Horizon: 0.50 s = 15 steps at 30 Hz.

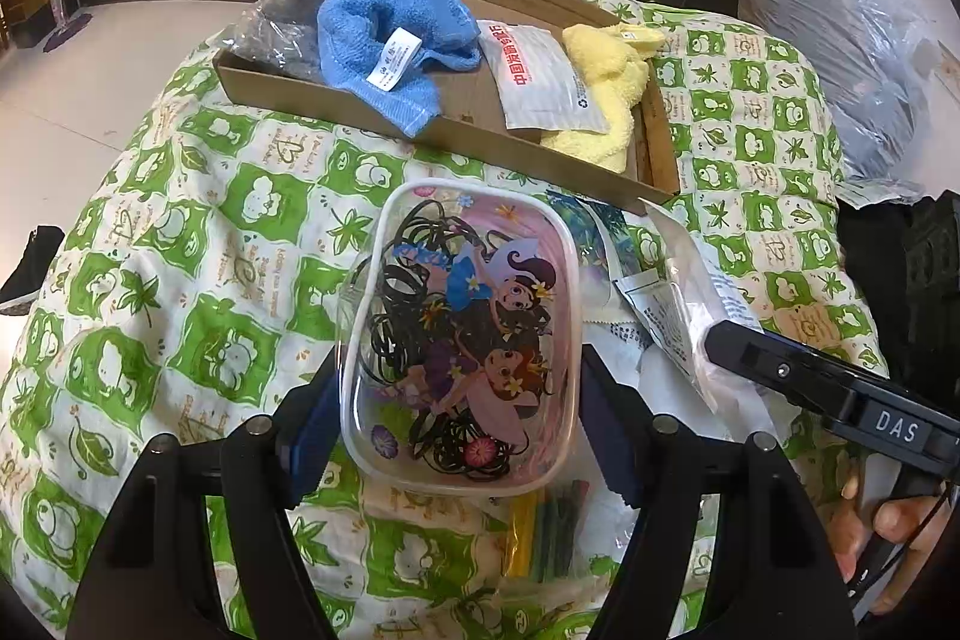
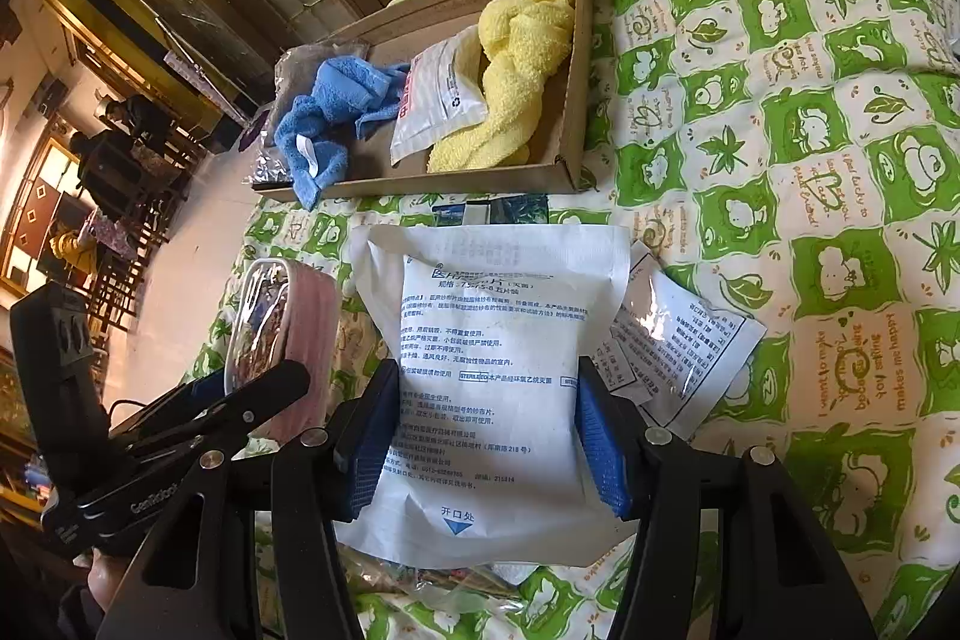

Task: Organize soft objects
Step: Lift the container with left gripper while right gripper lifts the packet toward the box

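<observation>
Tray (image 1: 336,97) far across the quilt (image 1: 180,244), nearly full: grey bag (image 1: 282,22), blue towel (image 1: 384,34), packet (image 1: 540,82), yellow towel (image 1: 606,100) side by side; only a bare strip of floor between blue towel and packet. Open quilt left of the pouch (image 1: 462,334), and wide to the right (image 2: 810,160) of the tray. Between tray and pouch, a narrow free band. Loose packets (image 2: 678,340) cluttering the middle. Left gripper (image 1: 456,418) and right gripper (image 2: 486,430) close beside each other, little room between.
</observation>
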Each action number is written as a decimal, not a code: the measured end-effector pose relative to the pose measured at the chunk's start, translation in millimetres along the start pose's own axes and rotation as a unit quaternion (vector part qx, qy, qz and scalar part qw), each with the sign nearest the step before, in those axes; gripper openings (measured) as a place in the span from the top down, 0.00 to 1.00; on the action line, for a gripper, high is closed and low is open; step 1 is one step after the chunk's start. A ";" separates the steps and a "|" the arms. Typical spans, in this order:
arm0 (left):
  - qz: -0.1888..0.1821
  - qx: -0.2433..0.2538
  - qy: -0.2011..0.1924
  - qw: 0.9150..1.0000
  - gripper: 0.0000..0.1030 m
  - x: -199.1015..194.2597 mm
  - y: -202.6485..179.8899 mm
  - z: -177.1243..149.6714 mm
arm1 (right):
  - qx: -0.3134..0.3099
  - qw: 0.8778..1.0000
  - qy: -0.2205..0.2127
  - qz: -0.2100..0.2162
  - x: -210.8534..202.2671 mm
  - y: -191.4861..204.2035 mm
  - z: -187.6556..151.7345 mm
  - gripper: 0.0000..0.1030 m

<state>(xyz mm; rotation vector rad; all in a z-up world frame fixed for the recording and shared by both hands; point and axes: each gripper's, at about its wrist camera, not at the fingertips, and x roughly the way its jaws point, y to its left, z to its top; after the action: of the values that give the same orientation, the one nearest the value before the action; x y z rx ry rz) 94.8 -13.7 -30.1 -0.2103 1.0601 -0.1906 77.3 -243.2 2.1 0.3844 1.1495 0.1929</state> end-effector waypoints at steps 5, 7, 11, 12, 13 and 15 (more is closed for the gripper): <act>-0.002 0.001 0.001 1.000 0.30 4.2 0.4 6.2 | 0.004 1.000 -0.005 0.002 -3.5 -2.7 2.5 0.46; -0.002 0.002 0.000 1.000 0.30 5.0 0.7 9.7 | 0.006 1.000 -0.007 0.001 -4.4 -3.9 4.0 0.46; -0.004 0.003 -0.004 1.000 0.30 5.3 -0.1 17.1 | 0.009 1.000 -0.009 0.002 -5.8 -6.6 5.7 0.46; -0.005 0.003 -0.006 1.000 0.30 5.3 -0.7 19.5 | 0.010 1.000 -0.009 0.003 -6.2 -7.7 5.6 0.46; -0.005 0.004 -0.007 1.000 0.30 5.3 -1.0 21.6 | 0.010 1.000 -0.009 0.003 -6.4 -8.1 5.9 0.46; -0.009 0.003 -0.009 1.000 0.30 5.6 -1.4 26.5 | 0.010 1.000 -0.007 0.004 -5.4 -8.3 6.4 0.46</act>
<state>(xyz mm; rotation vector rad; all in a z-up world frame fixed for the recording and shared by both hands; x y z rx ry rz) 120.6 -14.4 -21.9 -0.2163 1.0402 -0.2084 80.6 -254.0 5.8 0.4077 1.1370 0.1853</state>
